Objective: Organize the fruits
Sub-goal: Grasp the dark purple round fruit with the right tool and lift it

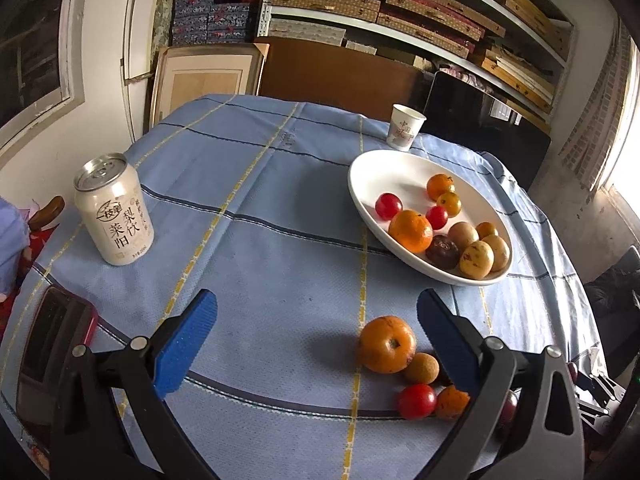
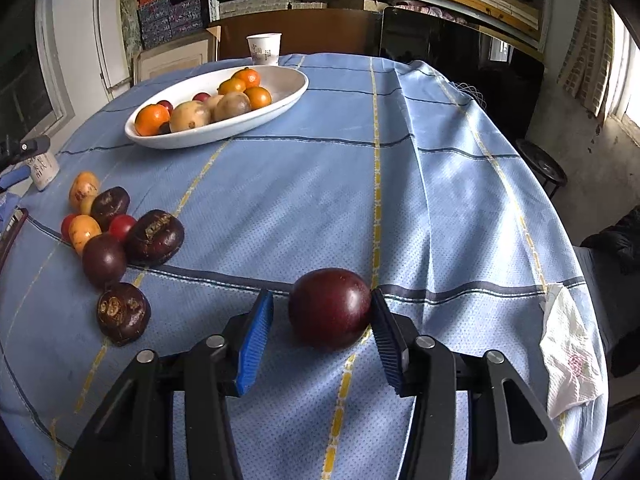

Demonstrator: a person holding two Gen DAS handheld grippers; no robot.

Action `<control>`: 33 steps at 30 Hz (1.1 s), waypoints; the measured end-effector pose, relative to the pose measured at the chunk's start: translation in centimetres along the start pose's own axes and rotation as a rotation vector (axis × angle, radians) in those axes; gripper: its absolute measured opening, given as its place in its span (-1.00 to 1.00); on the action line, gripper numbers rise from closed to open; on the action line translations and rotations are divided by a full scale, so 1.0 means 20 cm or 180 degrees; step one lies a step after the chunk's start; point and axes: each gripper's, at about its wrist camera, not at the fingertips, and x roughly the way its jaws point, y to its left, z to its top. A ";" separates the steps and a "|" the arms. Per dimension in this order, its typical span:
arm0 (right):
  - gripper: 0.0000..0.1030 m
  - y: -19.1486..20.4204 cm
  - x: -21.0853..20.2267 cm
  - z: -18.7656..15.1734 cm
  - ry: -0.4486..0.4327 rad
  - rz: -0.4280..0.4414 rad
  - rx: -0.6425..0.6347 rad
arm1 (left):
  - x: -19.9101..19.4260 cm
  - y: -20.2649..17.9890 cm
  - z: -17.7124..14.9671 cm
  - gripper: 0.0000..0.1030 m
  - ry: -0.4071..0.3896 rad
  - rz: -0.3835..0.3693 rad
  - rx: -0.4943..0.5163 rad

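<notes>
A: Where is the dark plum [image 2: 329, 307] sitting?
B: On the desk [image 2: 320, 200], between the right gripper's [image 2: 322, 316] parted fingers, touching only one.
A: And the left gripper [image 1: 316, 320]?
B: Gaping wide, holding nothing.

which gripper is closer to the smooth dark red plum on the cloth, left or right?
Right. The right gripper straddles the plum: one pad touches it, the other shows a gap. The left gripper hangs open over bare tablecloth, the plum not visible in its view.
</notes>
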 end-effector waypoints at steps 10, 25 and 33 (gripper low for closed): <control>-0.25 0.09 -0.09 0.30 -0.0591 0.0892 0.0297 | 0.05 -0.01 -0.02 0.91 0.0087 0.0055 0.0101; -0.25 0.16 0.00 0.38 -0.0628 0.1299 0.0471 | 0.18 -0.19 -0.12 0.29 0.0448 -0.0258 0.0516; -0.25 0.21 -0.07 0.37 -0.0787 0.1106 0.0303 | 0.24 -0.20 -0.11 0.07 0.0480 -0.0409 0.0427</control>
